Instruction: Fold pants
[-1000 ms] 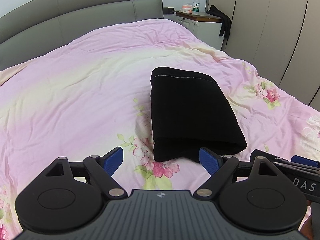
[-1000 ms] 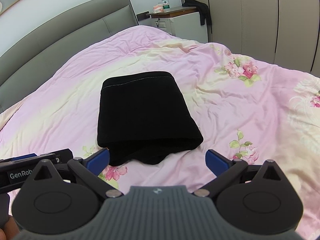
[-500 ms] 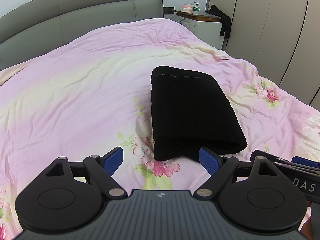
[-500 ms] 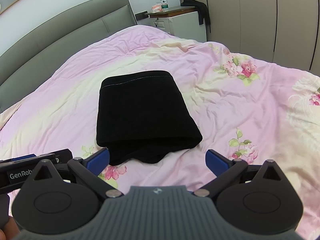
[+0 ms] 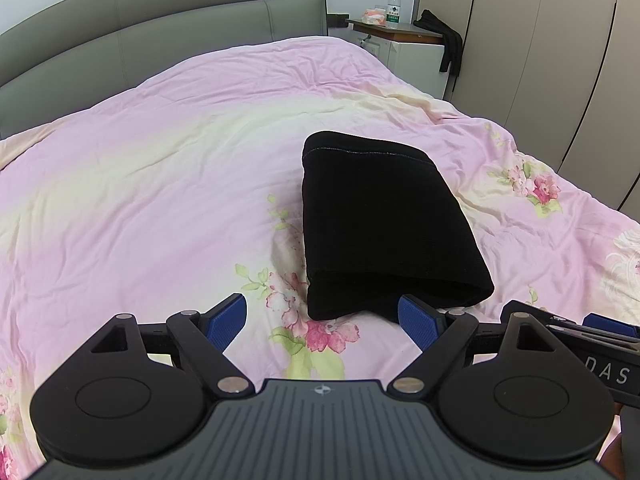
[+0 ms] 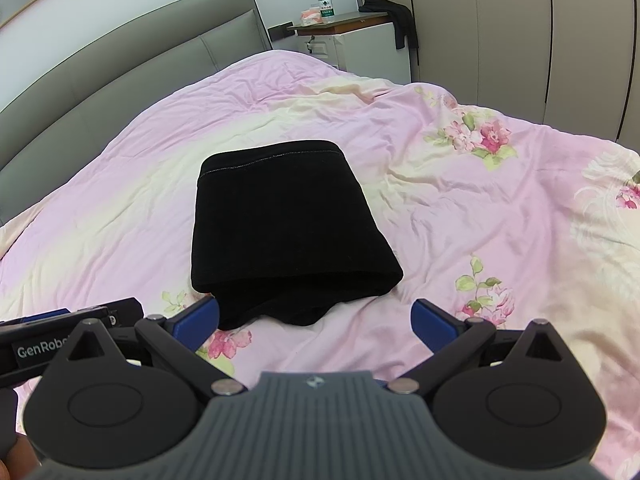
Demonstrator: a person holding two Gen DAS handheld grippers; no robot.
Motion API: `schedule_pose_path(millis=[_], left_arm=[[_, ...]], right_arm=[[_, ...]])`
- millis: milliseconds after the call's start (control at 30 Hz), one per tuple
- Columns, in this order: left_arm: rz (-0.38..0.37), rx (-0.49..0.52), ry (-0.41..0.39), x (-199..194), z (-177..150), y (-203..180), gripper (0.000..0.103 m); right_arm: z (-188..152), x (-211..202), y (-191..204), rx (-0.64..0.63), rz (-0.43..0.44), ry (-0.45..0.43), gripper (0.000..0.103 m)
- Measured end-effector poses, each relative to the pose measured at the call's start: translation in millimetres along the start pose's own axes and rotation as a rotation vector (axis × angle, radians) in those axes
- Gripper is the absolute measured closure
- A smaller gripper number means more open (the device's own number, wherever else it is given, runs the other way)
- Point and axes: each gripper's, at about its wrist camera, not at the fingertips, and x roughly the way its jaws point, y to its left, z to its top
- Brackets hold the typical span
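Observation:
The black pants (image 5: 380,220) lie folded into a compact rectangle on the pink floral bedspread (image 5: 160,200); they also show in the right wrist view (image 6: 284,228). My left gripper (image 5: 322,318) is open and empty, just short of the bundle's near left corner. My right gripper (image 6: 316,316) is open and empty, just short of the bundle's near edge. Neither touches the pants. Part of the right gripper shows at the left wrist view's right edge (image 5: 580,332), and part of the left gripper (image 6: 72,320) shows in the right wrist view.
A grey padded headboard (image 5: 160,40) runs along the back. A bedside table (image 5: 400,36) holds a water bottle (image 5: 394,8), with a dark garment (image 5: 444,40) draped over it. Wardrobe doors (image 5: 540,60) stand to the right of the bed.
Both grippers stay open and nearly still. The right wrist view has drifted very slightly; the pants have not moved.

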Motion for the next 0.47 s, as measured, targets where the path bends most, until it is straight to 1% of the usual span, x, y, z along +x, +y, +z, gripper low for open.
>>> schedule_pose_path(millis=[333, 467], left_arm=[[0.005, 0.007, -0.01, -1.4, -2.1, -1.5, 0.003], [0.005, 0.009, -0.027, -4.3, -3.1, -2.2, 0.003]], right_arm=[[-2.8, -1.8, 1.2, 0.007, -0.004, 0.003, 0.005], [-4.5, -2.9, 0.9, 0.015, -0.001, 0.008, 0.005]])
